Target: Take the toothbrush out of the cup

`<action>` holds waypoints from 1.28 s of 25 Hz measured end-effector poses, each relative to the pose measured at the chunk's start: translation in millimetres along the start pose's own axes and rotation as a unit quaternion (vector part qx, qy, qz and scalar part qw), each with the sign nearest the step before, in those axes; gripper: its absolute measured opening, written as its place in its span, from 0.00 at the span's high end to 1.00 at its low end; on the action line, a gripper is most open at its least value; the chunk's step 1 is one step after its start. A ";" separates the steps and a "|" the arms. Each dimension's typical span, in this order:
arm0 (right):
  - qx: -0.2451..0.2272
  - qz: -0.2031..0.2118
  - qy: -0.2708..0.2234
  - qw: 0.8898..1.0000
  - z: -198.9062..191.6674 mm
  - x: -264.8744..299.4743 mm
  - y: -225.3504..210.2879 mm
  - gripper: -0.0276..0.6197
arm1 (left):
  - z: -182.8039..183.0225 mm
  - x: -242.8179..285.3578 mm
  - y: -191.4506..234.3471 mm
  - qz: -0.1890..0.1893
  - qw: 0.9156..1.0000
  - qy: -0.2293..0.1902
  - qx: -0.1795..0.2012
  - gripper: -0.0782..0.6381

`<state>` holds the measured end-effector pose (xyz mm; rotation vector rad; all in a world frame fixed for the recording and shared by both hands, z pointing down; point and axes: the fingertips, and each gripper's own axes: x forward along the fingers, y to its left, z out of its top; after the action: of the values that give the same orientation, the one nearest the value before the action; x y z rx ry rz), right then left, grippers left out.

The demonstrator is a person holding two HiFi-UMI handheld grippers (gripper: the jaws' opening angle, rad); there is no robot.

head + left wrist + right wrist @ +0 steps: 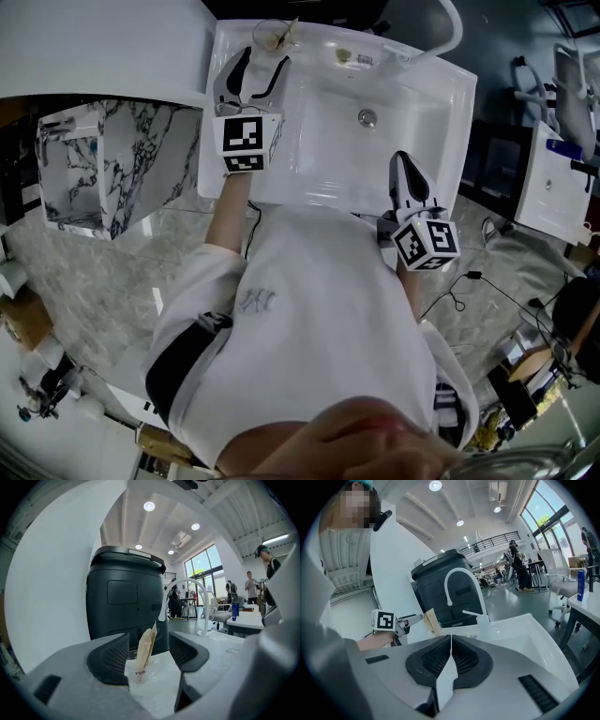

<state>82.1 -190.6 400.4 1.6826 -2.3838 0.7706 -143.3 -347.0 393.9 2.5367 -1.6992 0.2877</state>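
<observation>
A clear cup (270,37) stands on the far left corner of the white sink (431,112). In it stands the toothbrush (287,30), upright in a tan paper wrapper. My left gripper (263,66) is open just short of the cup. In the left gripper view the cup (140,671) and the toothbrush (146,646) show in the gap of the jaws, a little beyond the left gripper (149,645), untouched. My right gripper (403,161) is shut and empty over the sink's near right rim. The right gripper (451,641) looks toward the toothbrush (432,620).
A curved white faucet (448,28) rises at the sink's back right, and the drain (367,117) sits mid-basin. A tall black bin-like unit (124,597) stands behind the cup. A marble-patterned cabinet (122,159) is at the left. Cables lie on the floor at the right.
</observation>
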 end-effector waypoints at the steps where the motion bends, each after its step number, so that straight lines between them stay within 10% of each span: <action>1: 0.001 0.000 0.002 1.000 -1.4 1.3 0.0 0.93 | -5.0 6.9 1.3 0.000 1.000 0.005 -0.002 0.51; 24: 0.025 -0.021 0.049 0.998 -22.2 34.8 -17.0 0.93 | -47.0 85.2 2.8 0.005 0.999 0.047 0.001 0.47; 32: 0.025 -0.026 0.053 0.998 -23.1 36.7 -20.0 0.93 | -40.5 91.0 4.6 0.018 0.999 0.034 0.000 0.60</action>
<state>82.3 -215.8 441.0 1.6699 -2.2597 0.8940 -118.5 -424.7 451.2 2.4683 -1.7227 0.3717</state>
